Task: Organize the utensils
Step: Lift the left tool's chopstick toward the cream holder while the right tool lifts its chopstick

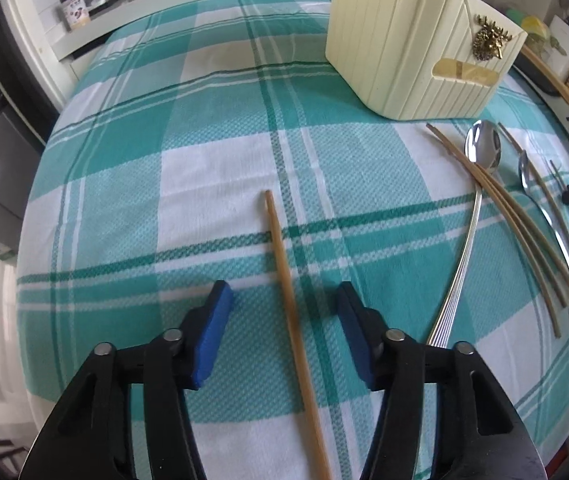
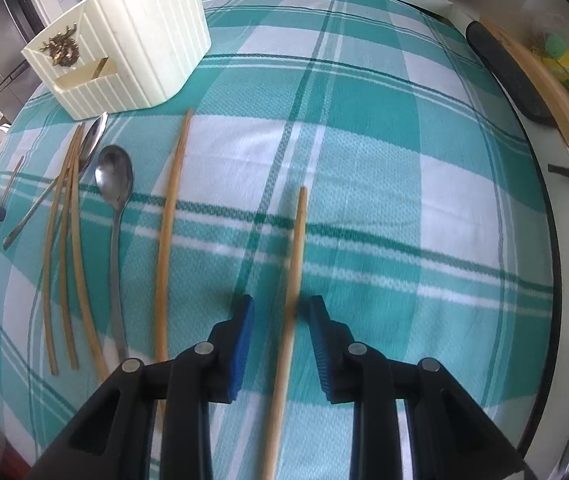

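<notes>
Straddling a single wooden chopstick [image 1: 288,304], the left gripper [image 1: 284,296] has its blue pads [image 1: 212,336] standing apart on either side of the stick, with clear cloth showing between each pad and the wood, so nothing is clamped. The right gripper [image 2: 280,308] does much the same over another chopstick [image 2: 290,304]: its pads [image 2: 322,340] are narrower set, close beside the stick, yet a sliver of gap shows on both sides and I judge it not yet pinched. Both tools point steeply down at the checked tablecloth [image 1: 212,160], which suits lifting thin sticks lying flat.

Farther out, the remaining utensils lie loose on the cloth: a large spoon [image 1: 480,148], a bundle of chopsticks [image 1: 524,232] crossing its handle, and a smaller spoon [image 1: 528,172] beyond them. In the right view another lone chopstick [image 2: 168,232] lies beside the smaller spoon. The cream ribbed utensil holder [image 1: 404,48] stands at the far side, near the spoons' bowls, probably the destination; at least one stick already leans inside it.
</notes>
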`<state>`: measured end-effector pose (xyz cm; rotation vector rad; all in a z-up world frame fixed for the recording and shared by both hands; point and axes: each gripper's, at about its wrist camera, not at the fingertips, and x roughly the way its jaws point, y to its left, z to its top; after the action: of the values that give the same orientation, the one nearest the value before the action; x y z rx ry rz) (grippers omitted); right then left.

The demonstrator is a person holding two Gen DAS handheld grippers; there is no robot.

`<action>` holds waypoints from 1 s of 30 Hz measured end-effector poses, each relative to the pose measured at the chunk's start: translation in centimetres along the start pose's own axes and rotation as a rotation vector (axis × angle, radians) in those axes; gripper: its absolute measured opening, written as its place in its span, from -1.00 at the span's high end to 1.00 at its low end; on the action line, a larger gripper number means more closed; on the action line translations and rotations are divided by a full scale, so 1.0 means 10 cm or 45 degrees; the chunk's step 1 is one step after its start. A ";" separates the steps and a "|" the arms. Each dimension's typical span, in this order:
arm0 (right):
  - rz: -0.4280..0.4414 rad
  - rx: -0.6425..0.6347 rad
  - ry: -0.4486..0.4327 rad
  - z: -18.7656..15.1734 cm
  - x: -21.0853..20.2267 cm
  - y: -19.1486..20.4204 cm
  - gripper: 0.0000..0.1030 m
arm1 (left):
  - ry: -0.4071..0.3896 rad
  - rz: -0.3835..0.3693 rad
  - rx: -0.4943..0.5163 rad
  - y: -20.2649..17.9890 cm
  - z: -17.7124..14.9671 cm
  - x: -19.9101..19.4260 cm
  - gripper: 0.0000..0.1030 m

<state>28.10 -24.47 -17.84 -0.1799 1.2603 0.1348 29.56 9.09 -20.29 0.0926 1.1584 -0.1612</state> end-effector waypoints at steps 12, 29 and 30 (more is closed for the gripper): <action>0.116 0.063 -0.363 0.00 -0.90 0.01 0.87 | -0.332 -0.146 -0.089 0.10 -0.06 -0.89 0.93; 0.166 -0.024 -0.860 -0.53 -2.42 0.43 0.87 | -0.733 -0.297 -0.054 -0.01 -0.33 -2.13 0.93; 0.169 -0.023 -0.868 -0.51 -2.44 0.44 0.87 | -0.745 -0.300 -0.055 -0.02 -0.33 -2.16 0.93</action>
<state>15.11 -21.26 3.65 -0.0548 0.5906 0.2942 18.10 11.10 -1.81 -0.1253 0.5846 -0.3464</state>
